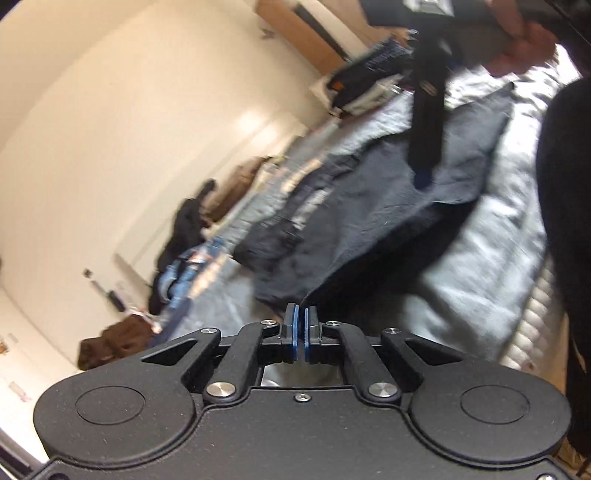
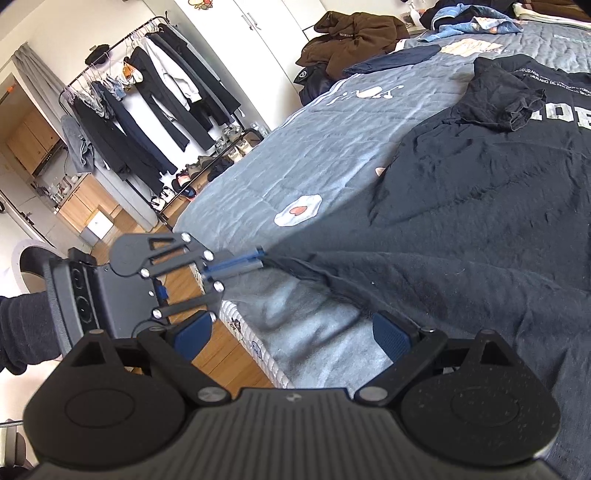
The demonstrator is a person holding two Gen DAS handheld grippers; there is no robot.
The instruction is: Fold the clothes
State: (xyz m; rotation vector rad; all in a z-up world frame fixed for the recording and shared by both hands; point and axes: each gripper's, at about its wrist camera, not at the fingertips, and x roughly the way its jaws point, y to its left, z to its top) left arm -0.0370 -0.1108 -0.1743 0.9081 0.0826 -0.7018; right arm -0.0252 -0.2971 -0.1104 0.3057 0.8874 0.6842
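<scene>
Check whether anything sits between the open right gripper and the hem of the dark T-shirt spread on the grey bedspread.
Nothing visible does. The right gripper is open over bare grey bedspread, with the dark T-shirt hem just beyond and touching its right pad. The left gripper is shut on the hem's corner, off to the side.

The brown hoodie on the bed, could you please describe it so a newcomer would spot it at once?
Start at the grey quilted bed and follow it to its far end, near the white wardrobe doors. There the brown hoodie lies crumpled in a heap. It is the only brown garment there; the black T-shirt beside it is spread flat.
</scene>
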